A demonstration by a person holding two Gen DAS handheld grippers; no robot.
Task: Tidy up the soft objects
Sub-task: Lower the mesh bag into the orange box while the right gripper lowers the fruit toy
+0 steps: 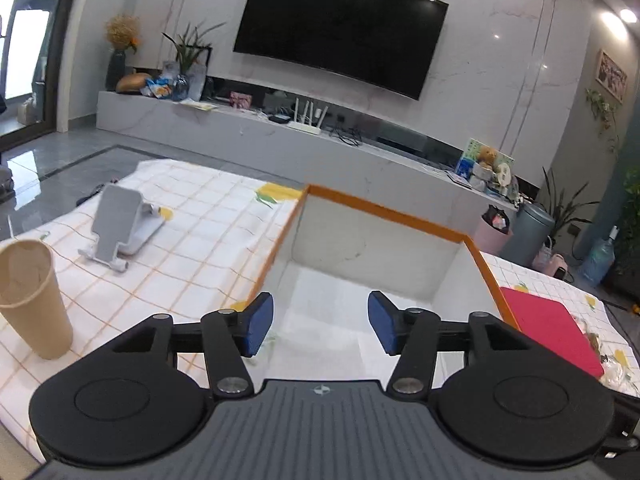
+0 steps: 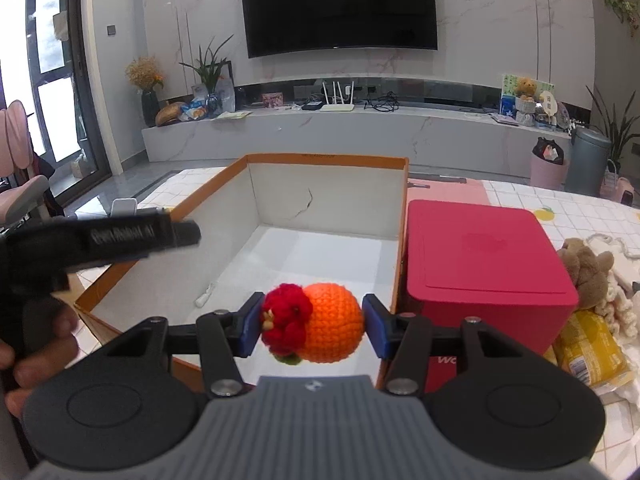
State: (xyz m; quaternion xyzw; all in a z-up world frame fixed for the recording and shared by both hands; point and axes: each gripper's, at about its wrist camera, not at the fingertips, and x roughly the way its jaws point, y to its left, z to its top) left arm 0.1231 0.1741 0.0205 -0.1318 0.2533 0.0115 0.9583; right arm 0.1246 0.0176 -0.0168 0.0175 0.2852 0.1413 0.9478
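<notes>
My right gripper is shut on an orange crocheted ball with a red flower, held above the near edge of an open white box with an orange rim. My left gripper is open and empty over the same box, whose floor looks bare except for a small white item. The left gripper's body shows at the left of the right wrist view. More soft things lie at the far right: a brown plush bear and a cream knitted item.
A red lidded box stands right of the white box, with a yellow packet beside it. A tan paper cup and a grey phone stand sit on the checked tablecloth to the left. A TV and cabinet are behind.
</notes>
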